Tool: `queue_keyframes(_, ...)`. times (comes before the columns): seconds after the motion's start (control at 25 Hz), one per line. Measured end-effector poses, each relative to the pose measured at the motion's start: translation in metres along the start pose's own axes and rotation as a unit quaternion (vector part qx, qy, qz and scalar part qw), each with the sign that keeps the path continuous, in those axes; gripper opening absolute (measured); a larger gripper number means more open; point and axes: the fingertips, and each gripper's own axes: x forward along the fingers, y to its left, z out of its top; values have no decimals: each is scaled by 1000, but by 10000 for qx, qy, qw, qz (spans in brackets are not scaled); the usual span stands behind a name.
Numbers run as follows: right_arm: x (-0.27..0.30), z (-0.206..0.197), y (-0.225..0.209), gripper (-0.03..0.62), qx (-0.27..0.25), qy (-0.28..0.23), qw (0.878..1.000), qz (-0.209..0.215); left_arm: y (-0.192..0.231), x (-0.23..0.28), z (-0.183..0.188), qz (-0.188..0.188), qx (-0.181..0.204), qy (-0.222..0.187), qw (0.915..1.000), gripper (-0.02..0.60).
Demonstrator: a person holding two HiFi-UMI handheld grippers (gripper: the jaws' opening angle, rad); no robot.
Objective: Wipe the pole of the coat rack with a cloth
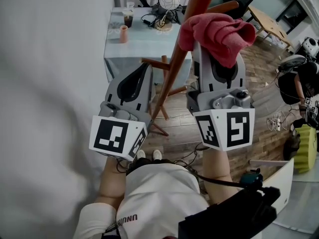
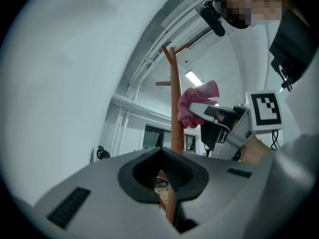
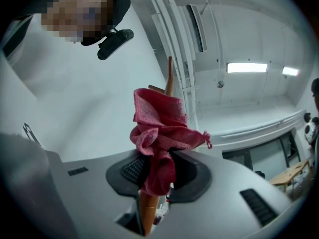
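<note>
The brown wooden coat rack pole (image 1: 173, 66) rises at a slant between my two grippers. My left gripper (image 1: 148, 69) is low on the pole; in the left gripper view the pole (image 2: 174, 98) comes up out of the narrow gap of my left gripper (image 2: 167, 185), which is shut on it. Higher up, my right gripper (image 1: 215, 48) is shut on a red cloth (image 1: 219, 30) bunched against the pole. In the right gripper view the cloth (image 3: 159, 128) fills the jaws of the right gripper (image 3: 157, 176), with the pole (image 3: 169, 78) sticking out above it.
A white wall (image 1: 45, 83) stands close on the left. Behind the rack is a table with a pale blue cover (image 1: 144, 46), with cups (image 1: 128, 18) and a wire lamp (image 1: 168, 1) on it. The rack's legs (image 1: 160, 129) spread over the wooden floor. Cables and a yellow-green object (image 1: 306, 146) lie to the right.
</note>
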Motion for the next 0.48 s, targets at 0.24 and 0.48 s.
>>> queue_keyframes(0.24, -4, -5, 2, 109, -46, 63, 10000, -20, -1, -2, -6, -12, -34, 62, 10000, 14)
queue_keyframes(0.48, -9, -13, 3, 109, -13, 177, 9998, -60, -2, -3, -12, -33, -109, 141, 9998, 14)
